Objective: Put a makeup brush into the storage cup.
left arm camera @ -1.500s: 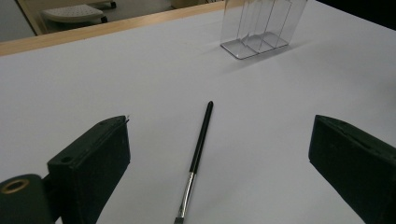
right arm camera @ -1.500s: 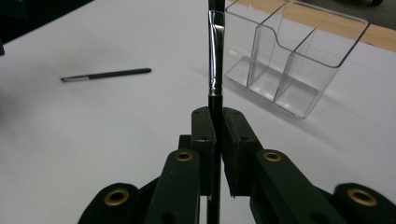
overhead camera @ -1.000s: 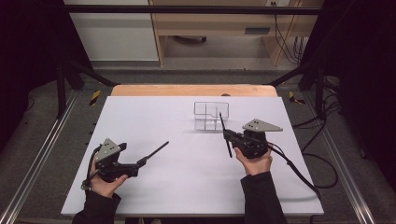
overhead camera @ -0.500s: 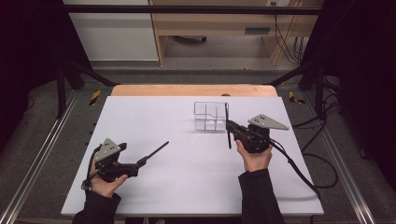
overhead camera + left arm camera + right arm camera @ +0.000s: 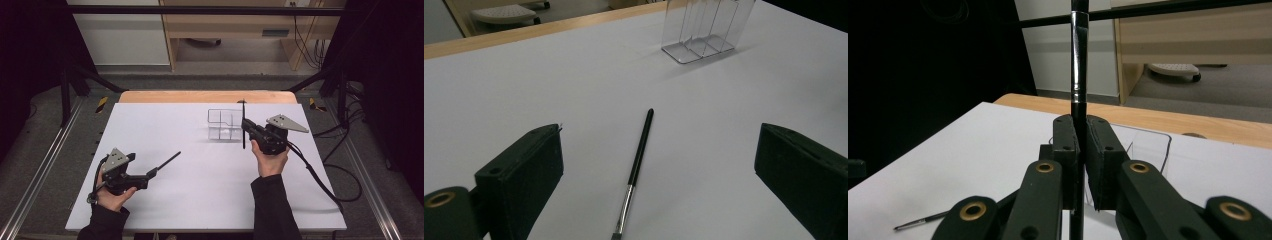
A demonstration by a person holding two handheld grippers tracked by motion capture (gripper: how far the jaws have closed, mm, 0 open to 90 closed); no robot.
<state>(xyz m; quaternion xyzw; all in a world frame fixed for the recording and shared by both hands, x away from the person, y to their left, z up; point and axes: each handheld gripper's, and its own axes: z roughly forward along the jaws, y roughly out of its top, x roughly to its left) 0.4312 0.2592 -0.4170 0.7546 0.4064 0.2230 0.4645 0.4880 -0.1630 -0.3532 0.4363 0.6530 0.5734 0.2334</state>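
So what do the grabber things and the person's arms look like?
Both grippers, the left gripper and the right gripper, are black with a grey three-cornered plate on top. Brass-coloured rings sit at the jaw joints. A black cable trails from the right one. The person wears dark long sleeves.

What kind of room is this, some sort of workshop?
Probably a lab bench set up for recording hand work: a white table inside a black metal frame, a cabled gripper in the person's hand, and cables by the wooden desk behind.
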